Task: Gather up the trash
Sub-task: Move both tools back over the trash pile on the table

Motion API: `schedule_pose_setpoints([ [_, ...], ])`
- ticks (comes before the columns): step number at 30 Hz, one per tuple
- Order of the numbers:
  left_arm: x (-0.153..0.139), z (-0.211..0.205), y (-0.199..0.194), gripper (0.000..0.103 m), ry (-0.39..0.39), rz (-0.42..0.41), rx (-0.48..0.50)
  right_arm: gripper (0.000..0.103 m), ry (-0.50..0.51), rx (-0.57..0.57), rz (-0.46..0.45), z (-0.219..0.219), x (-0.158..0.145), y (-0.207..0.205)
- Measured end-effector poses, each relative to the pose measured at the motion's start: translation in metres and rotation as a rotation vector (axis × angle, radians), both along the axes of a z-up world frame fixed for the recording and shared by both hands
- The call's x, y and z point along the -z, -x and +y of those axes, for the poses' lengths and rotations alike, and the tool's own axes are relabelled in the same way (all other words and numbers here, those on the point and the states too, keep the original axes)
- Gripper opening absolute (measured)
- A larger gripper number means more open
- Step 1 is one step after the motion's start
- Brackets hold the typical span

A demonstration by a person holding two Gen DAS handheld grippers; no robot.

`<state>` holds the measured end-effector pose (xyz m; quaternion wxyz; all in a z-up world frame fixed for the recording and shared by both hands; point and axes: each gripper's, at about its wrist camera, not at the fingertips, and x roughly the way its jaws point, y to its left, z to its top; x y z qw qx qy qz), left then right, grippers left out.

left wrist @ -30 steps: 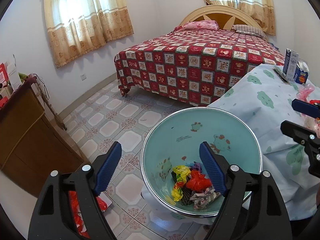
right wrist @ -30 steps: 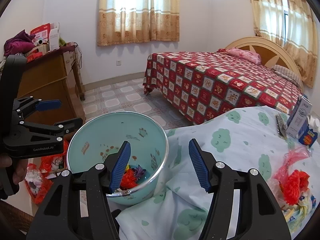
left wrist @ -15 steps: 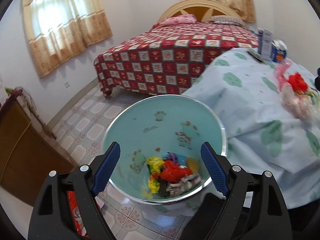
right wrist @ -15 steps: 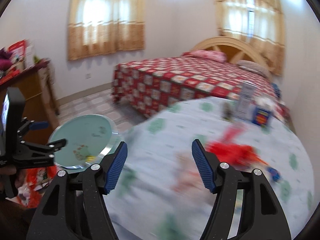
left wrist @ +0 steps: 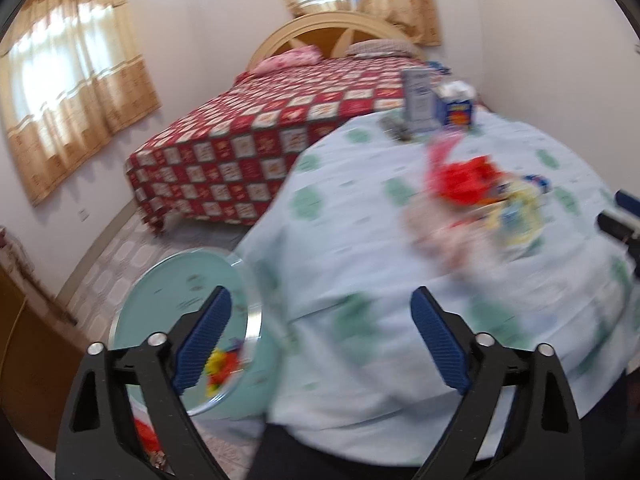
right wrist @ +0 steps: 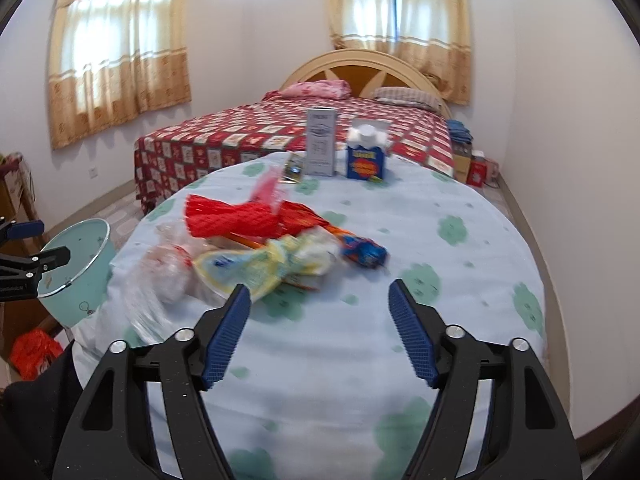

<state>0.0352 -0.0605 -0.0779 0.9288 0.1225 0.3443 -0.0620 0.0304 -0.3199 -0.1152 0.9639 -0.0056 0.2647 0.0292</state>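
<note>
A heap of trash lies on the round table with the green-patterned cloth (right wrist: 440,260): a red mesh net (right wrist: 236,220), a clear plastic bag (right wrist: 168,268), a yellow wrapper (right wrist: 256,268) and a blue wrapper (right wrist: 364,254). In the left wrist view the heap (left wrist: 472,200) is blurred. The pale teal bin (left wrist: 180,300) stands on the floor by the table's left edge, with yellow and red scraps (left wrist: 222,364) inside. My left gripper (left wrist: 320,300) hangs over the table edge beside the bin. My right gripper (right wrist: 319,290) hovers just short of the heap. Both pairs of jaws are opening, with nothing between them.
A white carton (right wrist: 321,142), a blue box (right wrist: 366,160) and a small dark item (right wrist: 294,170) stand at the table's far side. Behind is a bed with a red chequered cover (right wrist: 240,136). A wooden cabinet (left wrist: 24,340) and a red bag (right wrist: 34,352) lie left of the bin.
Both grippers have swung away from the bin to the right, over the table. The trash heap now sits ahead of the right gripper. Both pairs of jaws stand wider.
</note>
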Motion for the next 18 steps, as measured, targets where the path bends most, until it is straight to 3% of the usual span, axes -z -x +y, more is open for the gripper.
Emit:
schedule_pose_setpoints([
  [5, -0.004, -0.055, -0.007, 0.094, 0.047, 0.002, 0.052, 0.078, -0.051, 0.038, -0.014, -0.032, 0.008, 0.01],
  [9, 0.018, -0.086, -0.016, 0.096, 0.005, 0.047, 0.077, 0.079, -0.107, 0.064, -0.017, -0.048, 0.014, 0.015],
  [13, 0.04, -0.087, -0.023, 0.094, -0.032, 0.088, 0.059, 0.08, -0.157, 0.069, -0.026, -0.054, 0.021, 0.02],
  [14, 0.043, -0.083, -0.025, 0.093, -0.032, 0.093, 0.045, 0.08, -0.163, 0.058, -0.022, -0.052, 0.023, 0.019],
  [18, 0.049, -0.068, -0.03, 0.065, 0.005, 0.122, 0.044, 0.08, -0.166, 0.018, -0.021, -0.039, 0.027, 0.019],
])
